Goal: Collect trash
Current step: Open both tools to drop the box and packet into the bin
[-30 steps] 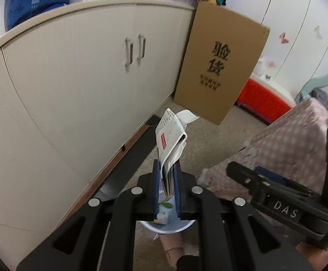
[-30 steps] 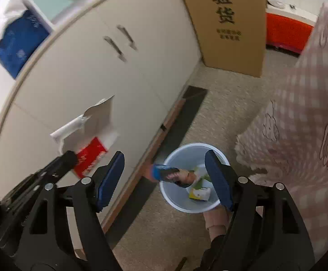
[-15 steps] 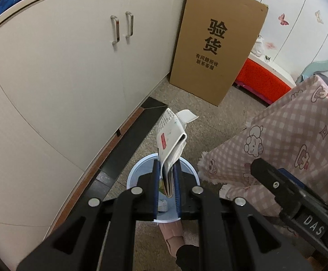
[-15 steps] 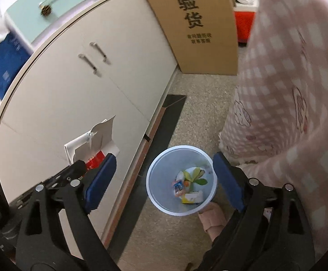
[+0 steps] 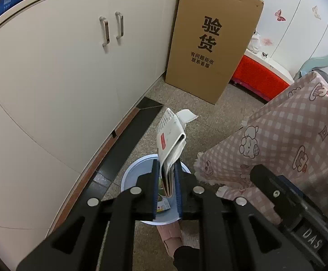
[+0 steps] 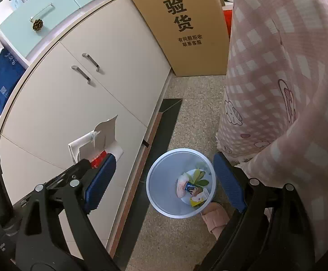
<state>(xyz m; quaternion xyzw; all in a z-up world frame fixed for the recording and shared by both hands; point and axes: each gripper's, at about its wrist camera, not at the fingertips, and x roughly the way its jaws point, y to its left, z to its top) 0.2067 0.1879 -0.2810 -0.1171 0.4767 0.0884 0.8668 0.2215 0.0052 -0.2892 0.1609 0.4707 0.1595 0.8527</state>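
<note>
The left gripper (image 5: 166, 188) jaws pinch a folded paper packet (image 5: 170, 140) by its bottom edge, right above the bin (image 6: 155, 180); it looks light and floppy, so it should drop easily; the right gripper (image 6: 164, 180) jaws have just spread wide, holding nothing.

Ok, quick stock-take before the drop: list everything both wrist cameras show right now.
Folded paper packaging: one, white with red label, clamped in the left gripper above the bin.
Waste bin: one, pale blue, on the floor by the cabinet; wrappers and leaves inside.
Cabinet: one, cream, two metal handles, left of the bin.
Cardboard box: one, brown with black print, leaning at the cabinet's end.
Checked cloth: one, pink and white, draped right of the bin.
Red box: one, behind the cardboard.
Slipper: one, pink, beside the bin.
Left gripper: shut on the packaging.
Right gripper: open, empty, bin below.
</note>
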